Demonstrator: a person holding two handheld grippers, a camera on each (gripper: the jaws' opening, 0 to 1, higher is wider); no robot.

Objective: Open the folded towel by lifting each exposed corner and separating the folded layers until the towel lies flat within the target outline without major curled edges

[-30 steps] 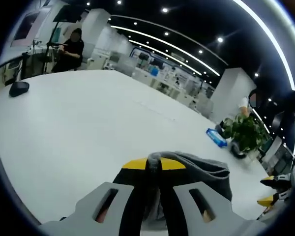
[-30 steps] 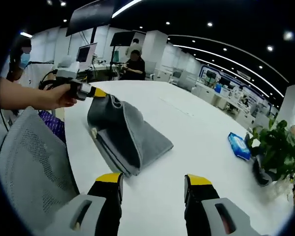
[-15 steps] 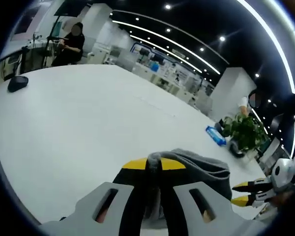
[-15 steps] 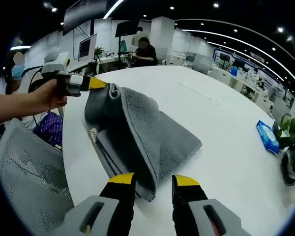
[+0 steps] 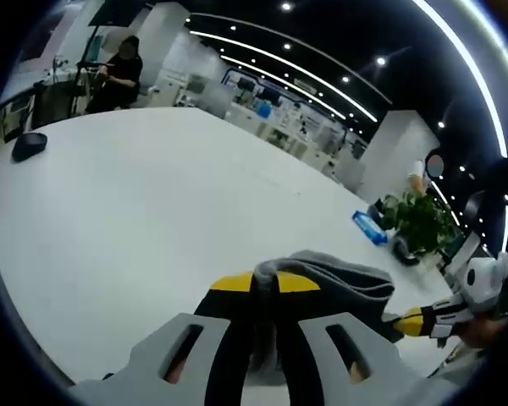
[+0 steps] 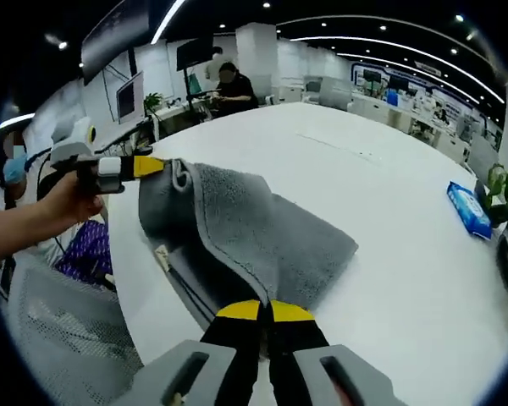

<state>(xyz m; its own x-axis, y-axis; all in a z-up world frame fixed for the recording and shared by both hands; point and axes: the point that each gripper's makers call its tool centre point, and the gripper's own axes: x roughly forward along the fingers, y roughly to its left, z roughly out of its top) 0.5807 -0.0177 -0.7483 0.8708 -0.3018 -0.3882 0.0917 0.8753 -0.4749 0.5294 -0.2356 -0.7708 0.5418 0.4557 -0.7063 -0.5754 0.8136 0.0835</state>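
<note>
While pinched at two corners, the grey towel (image 6: pixel 262 237) spans between both grippers: right gripper (image 6: pixel 265 311) fingers clamped on its near corner, left gripper (image 5: pixel 267 282) fingers clamped on its raised corner; lower layers on the white table (image 6: pixel 389 220) beyond the fingers; blue packet (image 6: pixel 470 210) farther off

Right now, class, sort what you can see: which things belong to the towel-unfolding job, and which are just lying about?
Part of the job:
- grey towel, partly folded on the white table
- left claw, shut on one towel corner
- right claw, shut on the near towel edge

Just lying about:
- blue packet
- potted plant
- dark object at the far table edge
</note>
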